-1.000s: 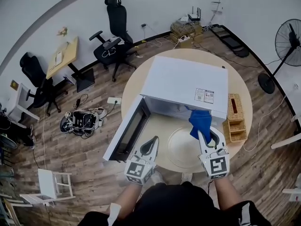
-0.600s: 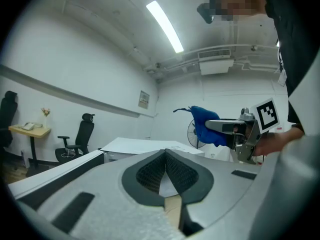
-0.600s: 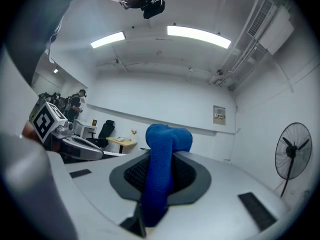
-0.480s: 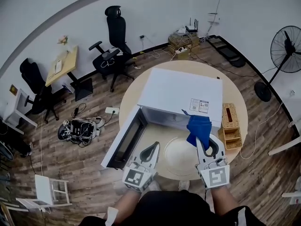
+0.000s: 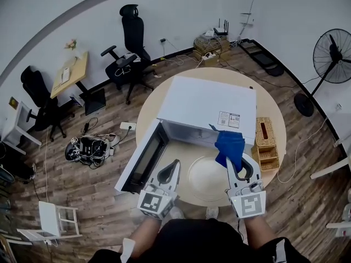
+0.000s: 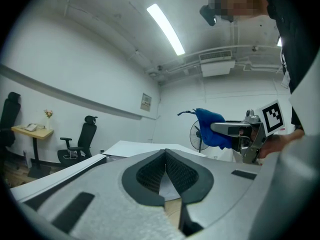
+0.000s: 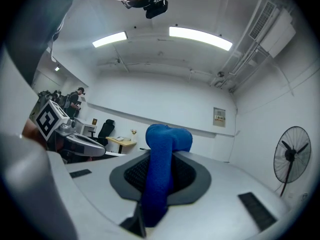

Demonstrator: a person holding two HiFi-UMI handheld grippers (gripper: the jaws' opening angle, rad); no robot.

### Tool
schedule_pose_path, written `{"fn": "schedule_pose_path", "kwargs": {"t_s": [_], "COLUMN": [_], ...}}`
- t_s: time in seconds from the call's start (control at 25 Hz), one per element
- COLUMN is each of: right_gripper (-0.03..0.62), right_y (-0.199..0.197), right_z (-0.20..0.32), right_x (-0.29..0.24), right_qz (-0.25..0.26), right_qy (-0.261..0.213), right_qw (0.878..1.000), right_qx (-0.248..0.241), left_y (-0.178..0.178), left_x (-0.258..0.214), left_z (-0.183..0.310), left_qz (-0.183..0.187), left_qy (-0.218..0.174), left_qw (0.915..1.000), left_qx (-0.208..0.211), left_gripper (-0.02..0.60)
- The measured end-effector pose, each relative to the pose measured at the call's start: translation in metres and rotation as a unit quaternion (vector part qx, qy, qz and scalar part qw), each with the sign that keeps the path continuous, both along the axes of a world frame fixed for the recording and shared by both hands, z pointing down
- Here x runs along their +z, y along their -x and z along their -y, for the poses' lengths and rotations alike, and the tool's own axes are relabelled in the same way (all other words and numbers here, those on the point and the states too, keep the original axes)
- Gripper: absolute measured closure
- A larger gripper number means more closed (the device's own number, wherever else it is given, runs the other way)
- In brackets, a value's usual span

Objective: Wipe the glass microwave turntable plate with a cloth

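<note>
Right gripper is clamped on the cloth, and left gripper is closed on nothing; both point away from the person. A round wooden table carries a white boxy microwave at its middle, with its door swung open to the left, just beside the left gripper. The clear round glass turntable plate lies flat on the table before the oven's mouth, between both grippers. A wicker basket sits at the right. The blue terry cloth bunches over the plate's far right edge.
</note>
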State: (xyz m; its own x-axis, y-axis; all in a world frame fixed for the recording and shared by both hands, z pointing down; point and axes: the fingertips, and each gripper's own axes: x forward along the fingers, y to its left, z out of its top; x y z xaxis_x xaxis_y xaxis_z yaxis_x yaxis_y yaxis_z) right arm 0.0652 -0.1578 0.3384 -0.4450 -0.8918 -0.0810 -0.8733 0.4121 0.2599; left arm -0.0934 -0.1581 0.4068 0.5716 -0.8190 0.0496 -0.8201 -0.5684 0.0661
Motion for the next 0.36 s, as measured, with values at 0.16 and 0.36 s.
{"fn": "schedule_pose_path", "kwargs": {"t_s": [0.16,0.36], "right_gripper": [0.528,0.528], "right_y": [0.0005,-0.0028], "right_z": [-0.0039,-0.0082], "right_x": [-0.0078,-0.007], "right_qz": [-0.005,-0.001], "right_qy": [-0.017,-0.009], "right_qw": [1.0,1.0], "right_qx": [-0.006,-0.004], "left_y": [0.0033,-0.0007], "left_x": [-0.0012,-0.001], "left_z": [0.0007,-0.0026], "left_qz": [0.002,-0.001], "left_qy": [-0.001,-0.001], "left_qw": [1.0,1.0], "left_qx": [-0.006,-0.009], "left_gripper": [0.577,0.577]}}
